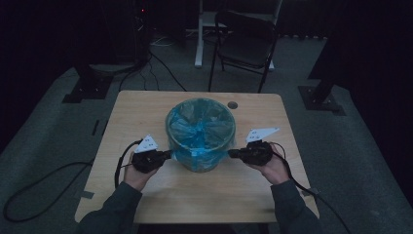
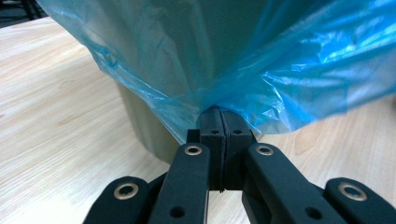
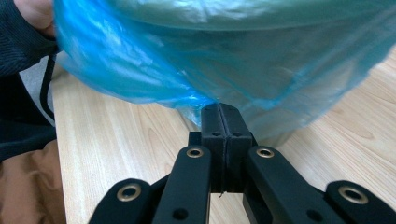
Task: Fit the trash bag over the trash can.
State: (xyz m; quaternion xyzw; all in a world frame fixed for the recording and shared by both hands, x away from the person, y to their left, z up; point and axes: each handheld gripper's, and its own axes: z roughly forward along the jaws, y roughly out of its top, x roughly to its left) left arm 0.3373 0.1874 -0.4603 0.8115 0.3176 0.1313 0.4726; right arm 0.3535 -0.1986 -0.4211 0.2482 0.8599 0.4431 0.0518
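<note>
A round grey-green waste bin (image 1: 200, 127) stands near the middle of the wooden table (image 1: 146, 112), and a blue plastic bin liner (image 1: 199, 129) is inside it, with its edge folded down over the outside of the rim. The person holds one gripper on each side of the bin: the left gripper (image 1: 168, 154) is at the left side of the bin and the right gripper (image 1: 231, 153) is at the right side, both low on its wall. The two grippers probably stand opposite each other so that the liner is pulled evenly from two sides and the bin does not tip or slide. The high view shows this symmetry and the crumpled liner at the bottom inside the bin, but the room is dark there and the jaw tips are too small to judge. The left gripper view shows the left gripper (image 2: 222, 122) with its jaws pressed together, and a bunch of the liner (image 2: 280, 79) is pinched between them, just beside the bin wall (image 2: 149, 126). The right gripper view shows the same for the right gripper (image 3: 219, 116): the jaws are closed on a fold of the hanging liner (image 3: 140, 70), below the bin rim. This view also shows a dark sleeve (image 3: 21, 42) at the far side of the bin.
</note>
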